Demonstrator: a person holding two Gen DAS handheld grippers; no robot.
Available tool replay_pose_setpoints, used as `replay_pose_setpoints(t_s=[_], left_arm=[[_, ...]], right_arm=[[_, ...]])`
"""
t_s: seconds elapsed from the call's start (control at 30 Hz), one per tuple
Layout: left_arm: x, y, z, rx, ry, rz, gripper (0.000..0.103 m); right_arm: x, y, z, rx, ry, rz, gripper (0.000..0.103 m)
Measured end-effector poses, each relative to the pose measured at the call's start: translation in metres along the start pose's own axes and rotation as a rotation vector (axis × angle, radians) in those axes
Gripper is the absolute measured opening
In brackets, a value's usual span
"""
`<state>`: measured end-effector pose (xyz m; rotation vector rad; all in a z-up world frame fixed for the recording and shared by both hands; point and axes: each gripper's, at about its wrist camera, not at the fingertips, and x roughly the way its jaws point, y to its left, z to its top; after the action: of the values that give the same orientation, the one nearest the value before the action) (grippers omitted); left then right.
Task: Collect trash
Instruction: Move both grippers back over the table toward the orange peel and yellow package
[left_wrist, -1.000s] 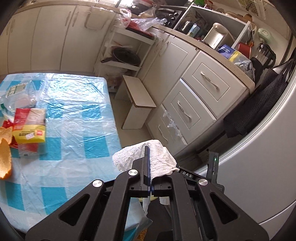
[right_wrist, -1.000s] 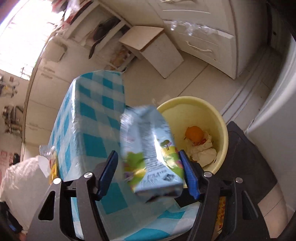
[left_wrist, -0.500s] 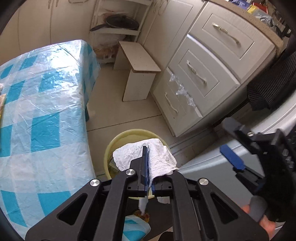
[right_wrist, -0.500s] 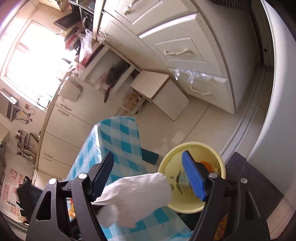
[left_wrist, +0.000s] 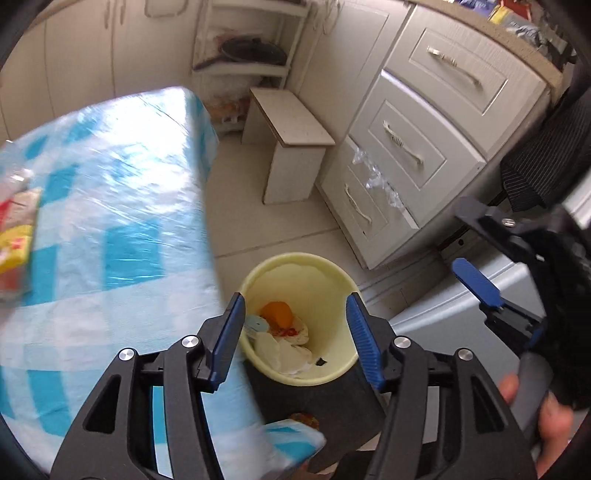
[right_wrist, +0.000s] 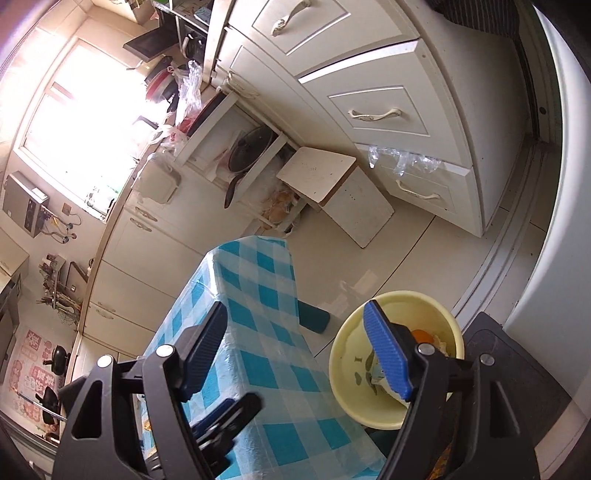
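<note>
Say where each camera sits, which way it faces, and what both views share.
Left wrist: on the left claw, looking steeply down into the yellow bin; its open jaws, the right claw and a hand show.
Right wrist: on the right claw, open, angled down toward the checked table.
Shared: bin, table, stool, drawers.

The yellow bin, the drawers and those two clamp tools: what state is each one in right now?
Round yellow plastic bin: upright on the floor, holding white crumpled paper, something orange and a pale blue piece.
Left gripper: jaws have just been opening, nothing between them, above the bin.
Right gripper: jaws open, empty.
Bottom cream drawer: slightly ajar, clear plastic caught at its top edge.
Upper cream drawers: shut.
</note>
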<state>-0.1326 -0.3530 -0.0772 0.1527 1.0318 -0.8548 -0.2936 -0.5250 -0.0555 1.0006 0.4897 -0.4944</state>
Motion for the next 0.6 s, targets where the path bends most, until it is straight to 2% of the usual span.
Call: replay_pose_setpoints(t_s=[0.1,0.3,0.43,0.6], left_arm=[[-0.041,0.023,-0.006,0.000,-0.067,0.039,0.061],[-0.112,0.103,-0.016,-0.087,-0.158,0.201,0.065],[-0.146,0.145,-0.022,-0.136,-0.198,0.300,0.066],[-0.170,0.168,-0.030,-0.150,-0.246,0.389,0.070]], right_arm=[[0.005,0.011,-0.006,-0.027,0.016,0.010,0.074],[0.018,0.046,-0.025,-0.123,0.065,0.035,0.076],[0.029,0.070,-0.042,-0.201,0.102,0.045,0.077],[0.043,0.094,-0.062,-0.287,0.146,0.042,0.078]])
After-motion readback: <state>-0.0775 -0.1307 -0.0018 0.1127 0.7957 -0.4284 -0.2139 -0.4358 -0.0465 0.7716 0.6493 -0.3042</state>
